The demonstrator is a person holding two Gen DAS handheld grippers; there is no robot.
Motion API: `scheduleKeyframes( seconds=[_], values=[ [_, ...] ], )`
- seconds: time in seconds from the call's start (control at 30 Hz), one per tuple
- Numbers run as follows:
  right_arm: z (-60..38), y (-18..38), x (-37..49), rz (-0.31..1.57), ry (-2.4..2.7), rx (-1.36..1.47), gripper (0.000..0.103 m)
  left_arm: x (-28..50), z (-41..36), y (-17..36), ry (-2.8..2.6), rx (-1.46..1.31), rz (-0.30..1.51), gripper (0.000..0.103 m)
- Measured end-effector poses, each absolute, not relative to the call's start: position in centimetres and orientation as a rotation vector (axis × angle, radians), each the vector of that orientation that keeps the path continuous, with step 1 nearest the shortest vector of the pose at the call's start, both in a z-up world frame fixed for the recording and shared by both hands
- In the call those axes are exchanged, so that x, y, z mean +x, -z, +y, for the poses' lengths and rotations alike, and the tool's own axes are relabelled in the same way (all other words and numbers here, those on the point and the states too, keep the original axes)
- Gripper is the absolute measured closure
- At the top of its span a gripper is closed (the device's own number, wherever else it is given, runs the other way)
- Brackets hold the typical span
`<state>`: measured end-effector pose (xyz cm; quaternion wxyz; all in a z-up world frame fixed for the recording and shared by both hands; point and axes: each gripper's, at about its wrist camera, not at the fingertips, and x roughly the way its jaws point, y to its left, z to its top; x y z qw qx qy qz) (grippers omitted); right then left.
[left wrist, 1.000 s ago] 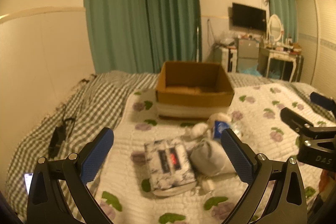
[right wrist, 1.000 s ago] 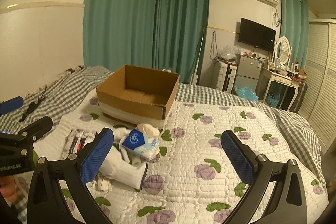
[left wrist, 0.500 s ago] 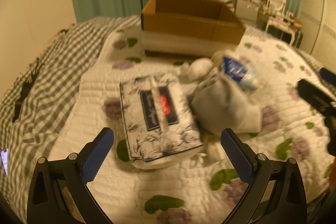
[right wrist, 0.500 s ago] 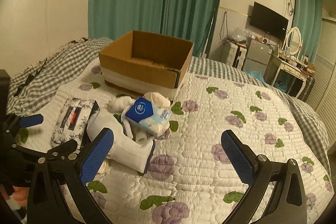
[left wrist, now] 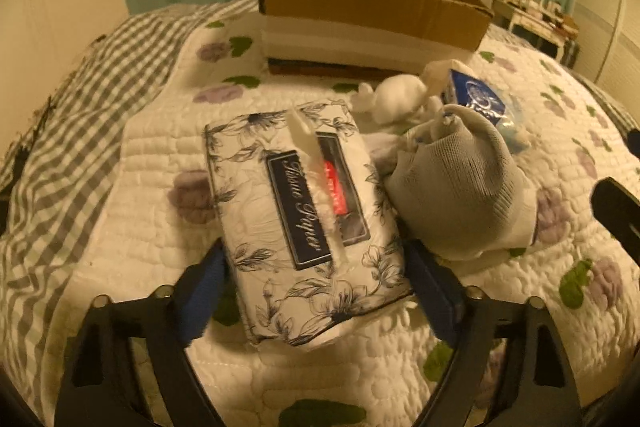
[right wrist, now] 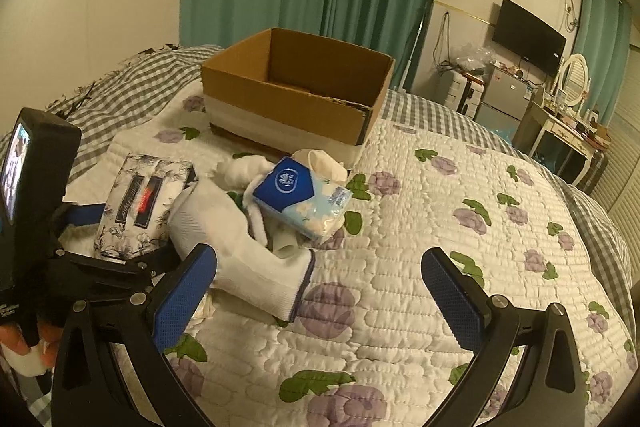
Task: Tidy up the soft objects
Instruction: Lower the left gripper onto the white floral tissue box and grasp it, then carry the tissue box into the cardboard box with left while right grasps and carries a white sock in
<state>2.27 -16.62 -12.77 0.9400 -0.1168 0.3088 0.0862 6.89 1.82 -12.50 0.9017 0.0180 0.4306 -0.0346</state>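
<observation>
On the quilted floral bedspread [right wrist: 420, 227], the open brown cardboard box [right wrist: 296, 95] stands unfilled as far as I can see, with the loose pile just in front of it. In the last second the left gripper [left wrist: 316, 279] has dropped from a high hover in front of the box onto the floral-print soft tissue pack [left wrist: 304, 211], the pile's item farthest from the box, and its blue pads now flank the pack's near end, whether touching I cannot tell. So the first pick looks about to start, while the right gripper [right wrist: 320, 291] stays spread and empty over the bedspread, just beside the white knitted glove [right wrist: 240, 247] and the blue-and-white tissue packet [right wrist: 300, 203].
</observation>
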Motion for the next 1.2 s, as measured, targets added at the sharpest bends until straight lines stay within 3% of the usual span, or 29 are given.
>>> scheduleKeyframes(
  seconds=[0.3,0.43,0.53,0.63,0.67,0.73,0.77,0.83,0.87,1.03,1.2],
  values=[
    [-13.2,13.7,2.6,0.659,-0.27,-0.273,0.0,5.3,4.8,9.3,0.056,0.026,0.799,0.026],
    [-10.4,15.5,4.0,0.697,-0.318,-0.324,0.006,5.3,5.8,8.7,0.053,0.021,0.778,0.031],
    [-9.1,16.7,5.2,0.736,-0.333,-0.329,0.013,5.3,6.4,8.6,0.056,0.009,0.778,0.032],
    [-8.8,17.4,6.0,0.76,-0.334,-0.311,0.03,5.4,6.6,8.6,0.06,0.01,0.776,0.032],
    [-8.8,17.6,6.1,0.771,-0.338,-0.307,0.04,5.3,6.5,8.7,0.061,0.011,0.775,0.032],
    [-9.0,17.7,6.1,0.78,-0.355,-0.291,0.047,5.3,6.4,8.9,0.064,0.015,0.777,0.034],
    [-9.2,17.5,6.0,0.78,-0.359,-0.286,0.05,5.3,6.4,8.9,0.065,0.017,0.778,0.037],
    [-9.7,17.0,5.6,0.774,-0.366,-0.274,0.054,5.3,6.3,9.0,0.073,0.025,0.78,0.061],
    [-9.9,16.8,5.5,0.773,-0.368,-0.267,0.055,5.2,6.2,9.0,0.077,0.026,0.779,0.066],
    [-11.4,15.0,4.1,0.748,-0.361,-0.231,0.056,5.2,5.8,9.3,0.092,0.036,0.793,0.066],
    [-12.6,13.4,3.1,0.716,-0.363,-0.212,0.056,5.5,5.3,10.5,0.04,0.068,0.841,0.05]
  ],
)
